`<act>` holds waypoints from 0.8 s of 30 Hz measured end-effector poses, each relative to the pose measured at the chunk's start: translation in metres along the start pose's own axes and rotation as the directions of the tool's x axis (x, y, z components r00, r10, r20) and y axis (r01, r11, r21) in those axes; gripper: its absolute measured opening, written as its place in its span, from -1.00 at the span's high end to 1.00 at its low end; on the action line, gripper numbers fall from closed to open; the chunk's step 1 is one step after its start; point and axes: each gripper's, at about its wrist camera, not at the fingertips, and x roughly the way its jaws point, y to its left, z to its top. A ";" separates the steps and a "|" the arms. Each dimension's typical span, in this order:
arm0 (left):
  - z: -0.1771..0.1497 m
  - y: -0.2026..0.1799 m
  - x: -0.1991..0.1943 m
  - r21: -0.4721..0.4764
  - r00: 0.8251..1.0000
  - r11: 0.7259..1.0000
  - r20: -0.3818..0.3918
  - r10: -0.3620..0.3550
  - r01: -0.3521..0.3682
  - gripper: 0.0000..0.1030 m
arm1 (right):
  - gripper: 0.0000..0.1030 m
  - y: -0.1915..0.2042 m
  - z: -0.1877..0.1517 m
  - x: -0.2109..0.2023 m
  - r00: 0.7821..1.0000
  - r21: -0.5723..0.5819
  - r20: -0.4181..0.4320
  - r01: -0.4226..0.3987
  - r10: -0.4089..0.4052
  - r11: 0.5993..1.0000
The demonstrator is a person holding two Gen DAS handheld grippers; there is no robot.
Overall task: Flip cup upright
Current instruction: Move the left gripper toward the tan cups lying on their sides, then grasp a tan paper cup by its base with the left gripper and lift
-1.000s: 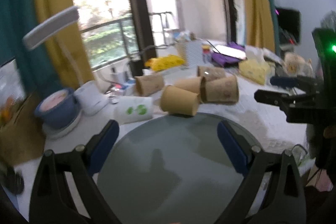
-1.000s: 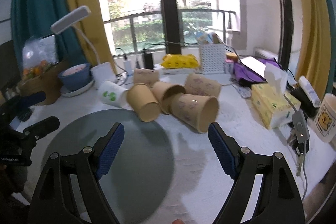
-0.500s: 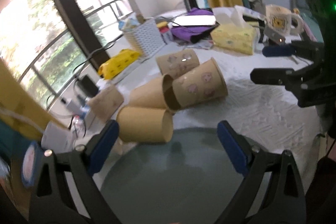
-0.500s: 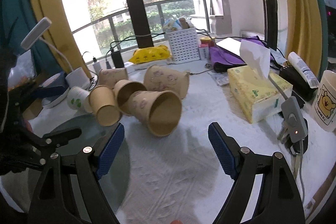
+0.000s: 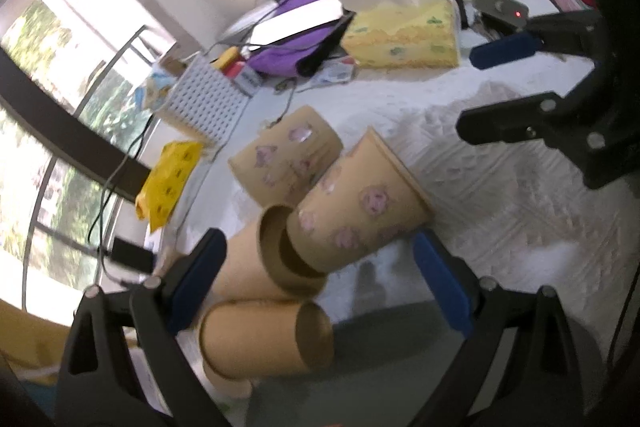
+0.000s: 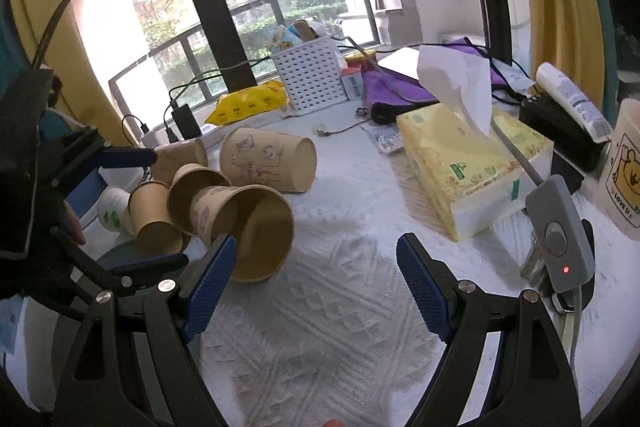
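Several brown paper cups lie on their sides in a cluster on the white tablecloth. A pink-printed cup [image 5: 360,211] [image 6: 244,223] lies nearest, its mouth toward the right gripper, its base tucked in a plain cup [image 5: 256,263] [image 6: 192,187]. Another plain cup [image 5: 268,339] and a second printed cup [image 5: 284,155] [image 6: 268,159] lie beside them. My left gripper [image 5: 320,283] is open, tilted, its fingers either side of the cluster. My right gripper [image 6: 316,291] is open and empty, just right of the nearest cup's mouth.
A yellow tissue box [image 6: 472,163] [image 5: 404,35], a white basket [image 6: 312,75], a purple pouch [image 5: 296,39], a mug [image 6: 624,167], a grey switch on a cord [image 6: 556,231] and a yellow packet [image 6: 248,105] crowd the table's far and right side. A grey round mat [image 5: 400,367] lies below the cups.
My left gripper has rolled and moved in close over the cups. My right gripper has moved forward and right, nearer the printed cup's mouth. Both stay open.
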 end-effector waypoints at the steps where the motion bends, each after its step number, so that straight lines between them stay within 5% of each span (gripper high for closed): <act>1: 0.002 0.001 0.004 0.011 1.000 1.000 -0.006 -0.006 0.006 -0.85 | -0.64 -0.003 0.000 0.001 1.000 0.007 -0.004 0.000 0.000 1.000; 17: 0.033 -0.011 0.052 0.191 0.996 0.979 -0.074 -0.059 0.072 -0.84 | -0.64 -0.023 -0.001 -0.001 1.000 0.079 0.003 0.001 -0.001 0.997; 21: 0.038 -0.012 0.058 0.195 0.993 0.977 -0.090 -0.076 0.092 -0.43 | -0.64 -0.026 -0.002 -0.005 1.000 0.090 0.008 0.008 -0.008 0.996; 24: 0.037 -0.013 0.060 0.193 0.993 0.977 -0.099 -0.068 0.086 -0.35 | -0.64 -0.027 -0.001 -0.008 1.000 0.093 0.012 0.011 -0.013 0.996</act>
